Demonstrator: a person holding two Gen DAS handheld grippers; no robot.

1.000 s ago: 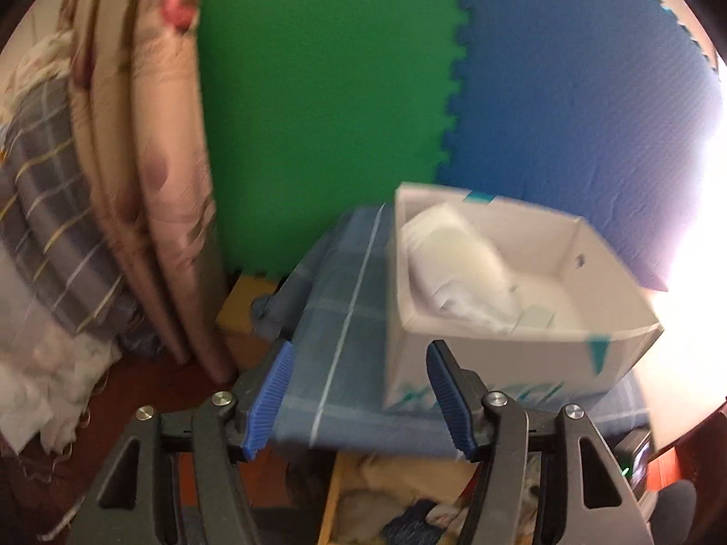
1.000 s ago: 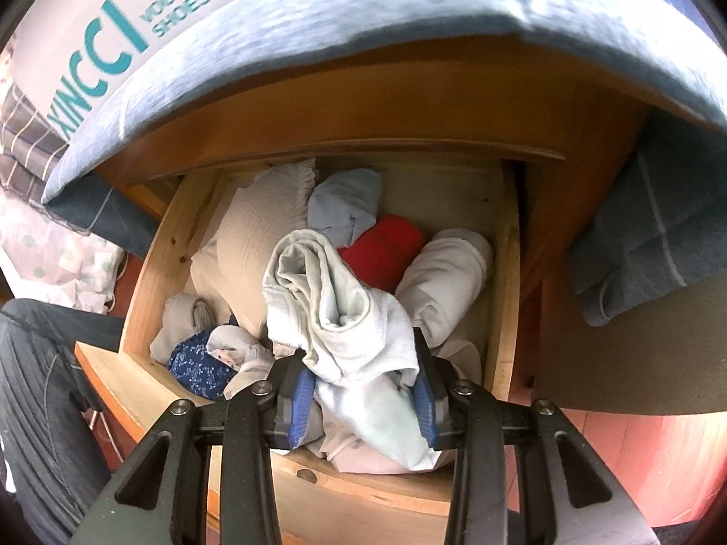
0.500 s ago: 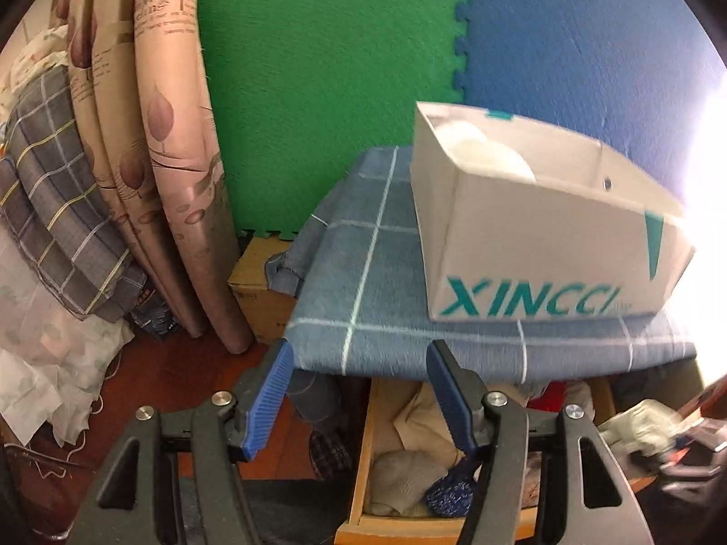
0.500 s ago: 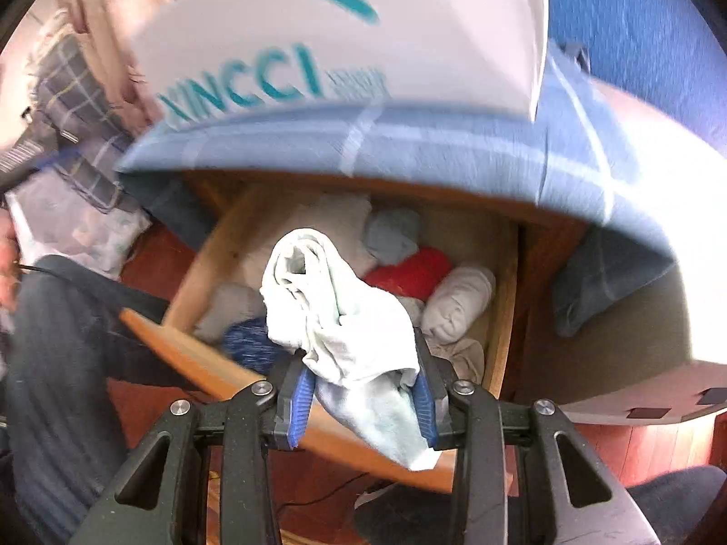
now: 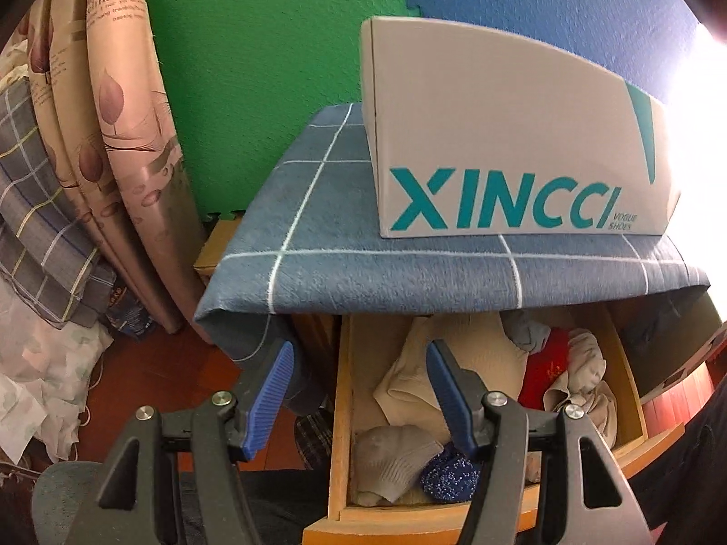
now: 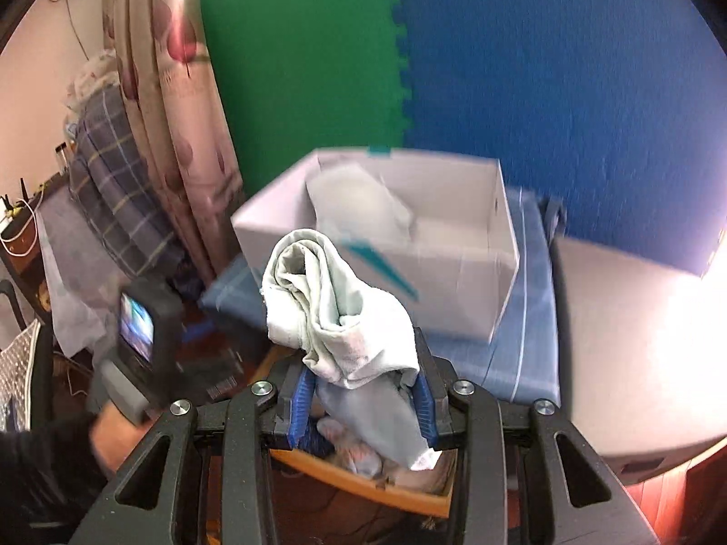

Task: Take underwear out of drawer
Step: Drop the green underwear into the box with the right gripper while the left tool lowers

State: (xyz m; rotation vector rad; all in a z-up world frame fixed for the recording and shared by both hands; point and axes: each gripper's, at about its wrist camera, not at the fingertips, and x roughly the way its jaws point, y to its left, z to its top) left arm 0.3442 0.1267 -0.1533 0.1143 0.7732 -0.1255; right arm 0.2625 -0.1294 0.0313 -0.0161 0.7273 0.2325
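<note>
While pinched in the closed right tool (image 6: pixel 361 393), pale underwear (image 6: pixel 336 313) above the drawer (image 6: pixel 363 477); left tool (image 5: pixel 359 390) wide, empty.

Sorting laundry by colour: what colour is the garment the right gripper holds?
Pale mint-green, nearly white; the underwear shows best in the right wrist view, clamped in the right gripper.

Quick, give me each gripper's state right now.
Left gripper: open, holding nothing.
Right gripper: shut on the pale underwear.
</note>
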